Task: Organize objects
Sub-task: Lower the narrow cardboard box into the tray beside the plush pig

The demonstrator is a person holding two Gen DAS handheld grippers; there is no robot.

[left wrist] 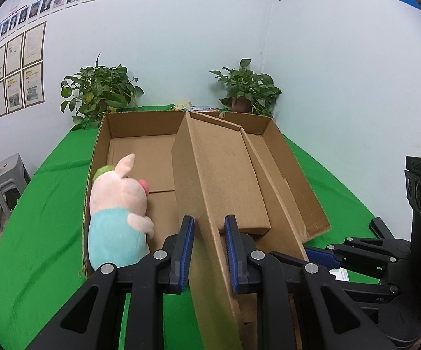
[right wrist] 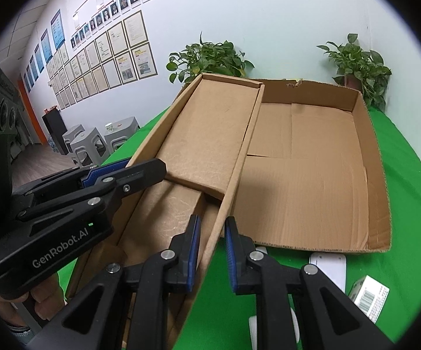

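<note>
A large shallow cardboard tray (left wrist: 102, 134) lies on the green cloth. A pink plush pig (left wrist: 117, 213) in a blue shirt leans in its near-left corner. A smaller long cardboard box (left wrist: 219, 175) is held tilted over the tray. My left gripper (left wrist: 209, 250) straddles that box's left wall, jaws slightly apart around it. My right gripper (right wrist: 211, 250) straddles the right wall of the same box (right wrist: 210, 134), jaws slightly apart around it. The left gripper also shows in the right wrist view (right wrist: 123, 175). The tray's right half (right wrist: 370, 134) holds nothing.
Two potted plants (left wrist: 99, 90) (left wrist: 248, 87) stand behind the tray by the wall. Grey stools (left wrist: 3, 186) stand off the table's left side. A white device (right wrist: 329, 265) and a barcoded small box (right wrist: 370, 294) lie on the cloth near the tray's front-right corner.
</note>
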